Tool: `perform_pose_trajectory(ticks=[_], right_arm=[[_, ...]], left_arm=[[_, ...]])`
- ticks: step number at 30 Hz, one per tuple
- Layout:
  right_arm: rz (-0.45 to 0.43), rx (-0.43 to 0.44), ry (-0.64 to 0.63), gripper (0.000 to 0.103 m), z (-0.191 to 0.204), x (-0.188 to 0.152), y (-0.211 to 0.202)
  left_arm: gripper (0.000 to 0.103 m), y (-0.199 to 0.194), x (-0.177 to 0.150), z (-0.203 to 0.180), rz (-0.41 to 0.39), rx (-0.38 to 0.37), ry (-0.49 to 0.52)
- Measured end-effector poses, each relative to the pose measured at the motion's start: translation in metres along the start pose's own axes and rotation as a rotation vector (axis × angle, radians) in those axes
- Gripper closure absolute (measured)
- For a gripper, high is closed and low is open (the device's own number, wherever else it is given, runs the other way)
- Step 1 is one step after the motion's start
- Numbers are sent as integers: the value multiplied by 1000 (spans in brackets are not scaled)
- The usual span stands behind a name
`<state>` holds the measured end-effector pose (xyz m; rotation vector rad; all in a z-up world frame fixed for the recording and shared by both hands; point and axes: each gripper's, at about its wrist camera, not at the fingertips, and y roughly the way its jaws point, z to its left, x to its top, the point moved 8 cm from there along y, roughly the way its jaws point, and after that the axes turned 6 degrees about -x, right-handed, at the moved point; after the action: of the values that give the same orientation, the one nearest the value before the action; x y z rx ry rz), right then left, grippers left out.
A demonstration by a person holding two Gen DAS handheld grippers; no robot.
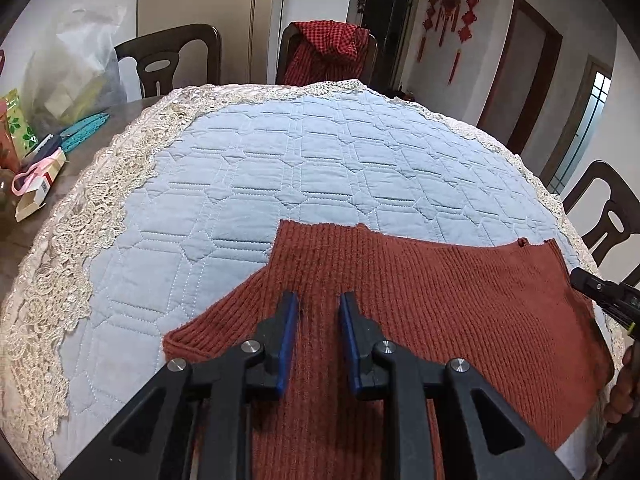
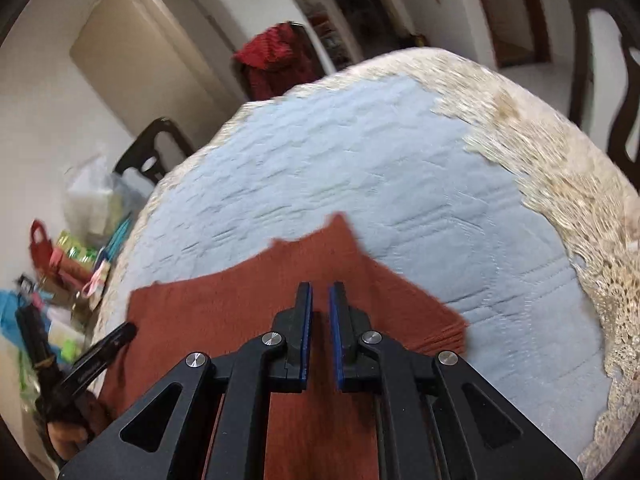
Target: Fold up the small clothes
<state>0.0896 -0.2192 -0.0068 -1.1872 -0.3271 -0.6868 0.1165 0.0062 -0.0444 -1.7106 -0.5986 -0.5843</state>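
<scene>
Your left gripper (image 1: 319,300) hangs over the rust-red knit garment (image 1: 420,292) with its blue-padded jaws a little apart and nothing between them; your right gripper (image 2: 320,292) stands over the same knit, jaws narrower, a slim gap showing, also holding nothing; that view is blurred. The garment lies flat on the pale blue quilted cover (image 1: 280,160) at the near side of the table, one sleeve cuff (image 1: 176,342) pointing left; cream lace trim (image 1: 80,208) borders the cover; beyond stands a chair draped with red checked cloth (image 1: 328,48).
</scene>
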Motion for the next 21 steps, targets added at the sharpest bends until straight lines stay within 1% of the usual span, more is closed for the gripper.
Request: perform_pose_trajectory(ticks=[3, 8, 11, 13, 15, 16, 17, 18, 21], right_arm=[[-4, 59, -90, 93, 31, -7, -10], [20, 160, -250, 92, 87, -33, -17], [37, 182, -323, 92, 109, -49, -16], [58, 188, -369, 92, 120, -61, -9], [97, 181, -372, 92, 121, -68, 4], [125, 161, -361, 92, 118, -71, 16], [138, 163, -351, 93, 116, -72, 23], [130, 173, -339, 93, 115, -70, 22], [123, 151, -339, 93, 118, -64, 22]], left_arm=[[79, -8, -2, -3, -7, 4, 8], [79, -28, -8, -3, -31, -7, 4], [79, -38, -16, -3, -47, -34, -1], [76, -34, -24, -3, -32, -45, 8], [76, -27, -32, -2, -16, -43, 9], [76, -28, -33, -2, -32, -43, 18], [75, -28, -33, -3, -31, -43, 23], [75, -28, -32, -3, -32, -45, 22], [75, -28, -33, -3, -34, -57, 16]])
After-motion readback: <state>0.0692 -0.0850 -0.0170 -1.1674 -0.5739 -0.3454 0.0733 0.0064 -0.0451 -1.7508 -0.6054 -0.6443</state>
